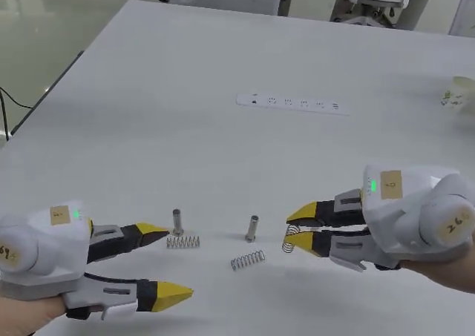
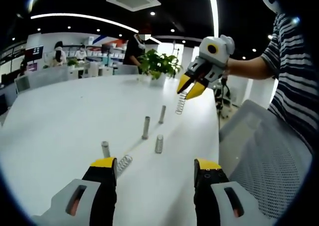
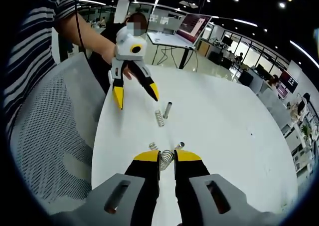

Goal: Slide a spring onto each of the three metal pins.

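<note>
A white counter holds a standing metal pin. Just right of that pin, the right gripper has its jaws nearly closed on a held spring. A loose spring lies just in front of the pin. To its left stands a second pin with another spring beside it. Farther left is the left gripper, jaws wide apart and empty.

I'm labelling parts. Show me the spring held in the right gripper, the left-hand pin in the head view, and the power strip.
held spring (image 3: 166,157), right gripper view, coils between the jaws.
left pin (image 1: 178,219), head view, middle of its upright shaft.
power strip (image 1: 292,103), head view, middle of its top face.
</note>
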The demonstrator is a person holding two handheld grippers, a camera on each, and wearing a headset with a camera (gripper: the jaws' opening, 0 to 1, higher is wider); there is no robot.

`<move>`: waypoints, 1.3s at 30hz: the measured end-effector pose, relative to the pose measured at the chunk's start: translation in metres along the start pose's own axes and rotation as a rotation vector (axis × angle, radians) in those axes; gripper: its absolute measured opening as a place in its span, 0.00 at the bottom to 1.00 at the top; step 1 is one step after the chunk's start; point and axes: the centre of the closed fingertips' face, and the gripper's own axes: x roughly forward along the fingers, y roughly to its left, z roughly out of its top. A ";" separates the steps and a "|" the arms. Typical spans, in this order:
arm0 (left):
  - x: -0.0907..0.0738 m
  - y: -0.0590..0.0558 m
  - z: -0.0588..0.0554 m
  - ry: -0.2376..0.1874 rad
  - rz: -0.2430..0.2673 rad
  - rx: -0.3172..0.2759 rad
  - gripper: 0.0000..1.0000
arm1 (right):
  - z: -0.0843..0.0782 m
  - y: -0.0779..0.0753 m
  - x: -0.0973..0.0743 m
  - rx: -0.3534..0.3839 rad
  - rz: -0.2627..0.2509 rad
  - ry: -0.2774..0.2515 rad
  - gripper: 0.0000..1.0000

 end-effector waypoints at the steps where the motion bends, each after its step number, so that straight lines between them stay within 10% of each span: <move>1: -0.001 0.001 0.000 -0.001 0.006 -0.002 0.61 | -0.002 -0.001 -0.001 0.001 -0.003 0.003 0.07; 20: -0.006 0.013 0.010 -0.057 0.069 0.001 0.96 | -0.029 -0.029 -0.019 0.055 -0.084 0.041 0.07; 39: -0.012 0.022 0.012 -0.078 0.105 -0.025 0.98 | -0.052 -0.055 -0.022 0.125 -0.162 0.066 0.08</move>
